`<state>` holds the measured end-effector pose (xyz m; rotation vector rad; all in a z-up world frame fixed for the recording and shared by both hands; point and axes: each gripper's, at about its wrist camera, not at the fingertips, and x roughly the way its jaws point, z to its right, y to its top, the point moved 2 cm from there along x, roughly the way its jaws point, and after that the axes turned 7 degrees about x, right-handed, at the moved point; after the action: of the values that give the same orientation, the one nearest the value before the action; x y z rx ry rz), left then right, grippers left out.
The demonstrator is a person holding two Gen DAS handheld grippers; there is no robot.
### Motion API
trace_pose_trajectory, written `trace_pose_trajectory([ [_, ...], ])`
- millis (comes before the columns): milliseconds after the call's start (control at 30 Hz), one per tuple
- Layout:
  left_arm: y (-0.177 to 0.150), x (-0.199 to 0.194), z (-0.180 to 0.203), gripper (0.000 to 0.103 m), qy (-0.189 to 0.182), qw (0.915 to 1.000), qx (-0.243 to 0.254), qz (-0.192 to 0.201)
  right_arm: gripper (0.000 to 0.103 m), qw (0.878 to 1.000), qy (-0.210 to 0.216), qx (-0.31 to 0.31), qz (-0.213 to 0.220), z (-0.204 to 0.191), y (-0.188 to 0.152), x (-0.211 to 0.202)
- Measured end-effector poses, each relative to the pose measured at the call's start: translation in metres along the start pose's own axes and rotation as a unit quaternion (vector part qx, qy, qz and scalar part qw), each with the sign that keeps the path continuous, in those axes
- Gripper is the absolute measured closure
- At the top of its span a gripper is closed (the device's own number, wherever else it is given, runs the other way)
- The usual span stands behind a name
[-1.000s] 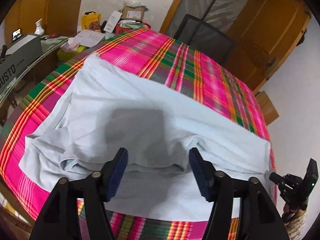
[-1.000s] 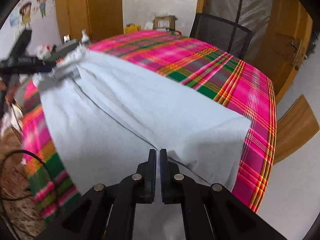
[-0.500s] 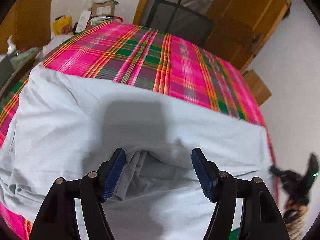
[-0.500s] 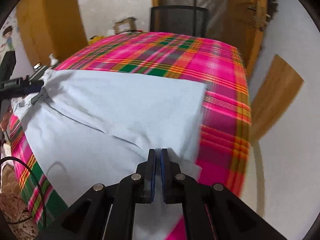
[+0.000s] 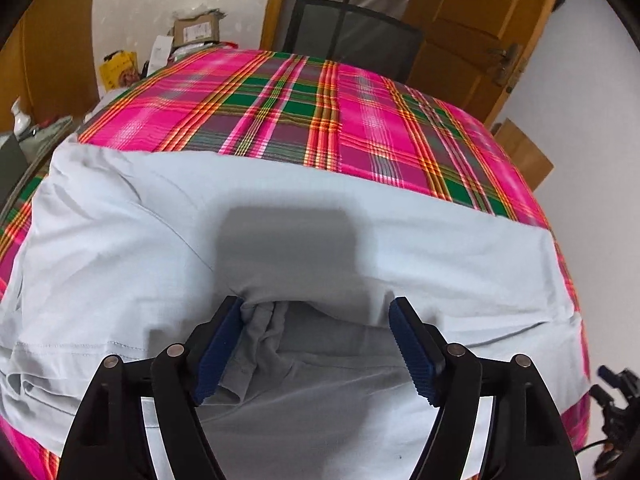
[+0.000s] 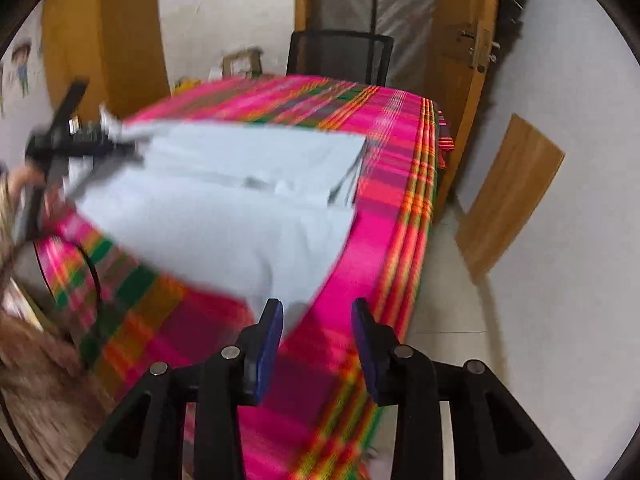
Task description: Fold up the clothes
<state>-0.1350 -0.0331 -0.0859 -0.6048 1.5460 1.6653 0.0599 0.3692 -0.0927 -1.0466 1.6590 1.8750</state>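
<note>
A pale blue garment [image 5: 304, 216] lies spread over the near half of the pink plaid tablecloth [image 5: 320, 120], doubled over on itself. My left gripper [image 5: 318, 344] is open low over the garment's near fold, and bunched cloth lies loose between its blue pads [image 5: 218, 354]. My right gripper [image 6: 316, 340] is open at the table's corner, just off the garment's [image 6: 224, 216] near corner, holding nothing. The right wrist view is blurred; it shows the left gripper [image 6: 76, 140] at the garment's far end. The right gripper [image 5: 618, 400] shows at the bottom right of the left wrist view.
A black mesh chair [image 5: 352, 36] stands behind the table, with a wooden door [image 5: 480, 20] to its right. Cardboard boxes and papers [image 5: 196, 32] sit at the back left. A wooden board [image 6: 508, 196] leans on the wall right of the table. A black cable [image 6: 90, 264] hangs at the left.
My right gripper has opened, let go of the garment's edge and drawn back past the table's corner. The left gripper stayed open and moved forward over the fold.
</note>
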Motion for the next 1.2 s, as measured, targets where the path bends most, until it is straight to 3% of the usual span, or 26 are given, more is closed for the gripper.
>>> trace_pose_trajectory([
  [100,-0.002,0.0,0.002,0.025,0.004,0.9999,0.013,0.007,0.067,0.997,-0.059,-0.05,0.003,0.0,-0.012,-0.025],
  [167,-0.003,0.0,0.003,0.025,0.005,0.9997,0.018,0.013,0.067,0.995,-0.092,-0.047,0.007,0.016,-0.02,-0.045],
  [233,-0.004,0.0,0.004,0.025,0.006,0.9997,0.019,0.015,0.067,0.991,-0.13,-0.01,0.01,0.048,-0.028,-0.076],
  [367,-0.005,-0.001,0.003,0.024,0.007,0.9999,0.011,0.01,0.067,0.974,-0.222,0.049,0.017,0.102,-0.043,-0.127],
  [600,-0.007,-0.002,0.002,0.024,0.0,0.9999,0.014,0.006,0.066,0.992,-0.118,0.014,0.044,0.058,-0.031,-0.088],
  [733,-0.009,-0.004,-0.002,0.024,-0.022,0.9995,0.013,0.018,0.066,0.997,-0.047,-0.058,0.032,-0.005,-0.019,-0.034],
  [867,-0.014,-0.006,-0.002,0.023,-0.029,0.9987,0.026,0.033,0.066,0.992,-0.018,-0.122,0.017,-0.047,-0.016,-0.011],
  [1000,-0.013,-0.005,-0.001,0.023,-0.028,0.9987,0.025,0.034,0.066,0.989,-0.022,-0.145,0.011,-0.052,-0.006,0.007],
  [1033,-0.013,-0.005,-0.001,0.023,-0.028,0.9987,0.026,0.034,0.075,0.99,-0.025,-0.137,0.009,-0.047,-0.006,0.008],
  [1067,-0.013,-0.005,-0.001,0.023,-0.027,0.9987,0.026,0.034,0.089,0.991,-0.027,-0.129,0.008,-0.042,-0.005,0.008],
  [1133,-0.012,-0.004,-0.001,0.022,-0.027,0.9987,0.028,0.033,0.094,0.992,-0.038,-0.12,-0.001,-0.034,-0.005,0.009],
  [1167,-0.012,-0.004,-0.001,0.022,-0.026,0.9987,0.03,0.032,0.103,0.992,-0.048,-0.119,-0.008,-0.031,-0.005,0.011],
  [1200,-0.012,-0.003,0.0,0.022,-0.026,0.9986,0.034,0.031,0.102,0.991,-0.058,-0.117,-0.015,-0.028,-0.006,0.012],
])
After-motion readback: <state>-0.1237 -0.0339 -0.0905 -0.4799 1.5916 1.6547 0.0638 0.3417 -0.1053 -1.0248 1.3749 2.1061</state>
